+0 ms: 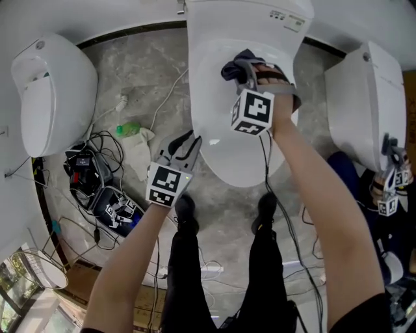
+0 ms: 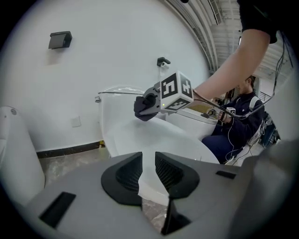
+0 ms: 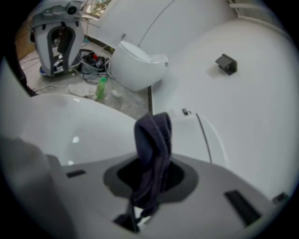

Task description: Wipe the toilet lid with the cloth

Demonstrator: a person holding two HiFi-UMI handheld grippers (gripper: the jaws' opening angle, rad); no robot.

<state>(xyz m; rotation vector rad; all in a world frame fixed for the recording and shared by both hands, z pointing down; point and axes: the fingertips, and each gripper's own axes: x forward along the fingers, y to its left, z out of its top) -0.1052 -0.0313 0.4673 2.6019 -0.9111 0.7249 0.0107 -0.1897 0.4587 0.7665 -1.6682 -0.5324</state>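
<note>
The right gripper (image 3: 149,176) pinches the dark cloth (image 3: 152,137), which bunches up past its jaws over the white toilet lid (image 1: 218,104), at the lid's end nearest the tank (image 1: 247,19). The cloth hides the jaw tips. The left gripper (image 2: 148,169), jaws slightly apart, hangs at the lid's front-left edge.

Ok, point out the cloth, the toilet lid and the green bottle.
cloth (image 3: 152,137), right gripper view, its bunched upper fold.
toilet lid (image 1: 221,155), head view, bare front part.
green bottle (image 1: 128,129), head view, its body.
</note>
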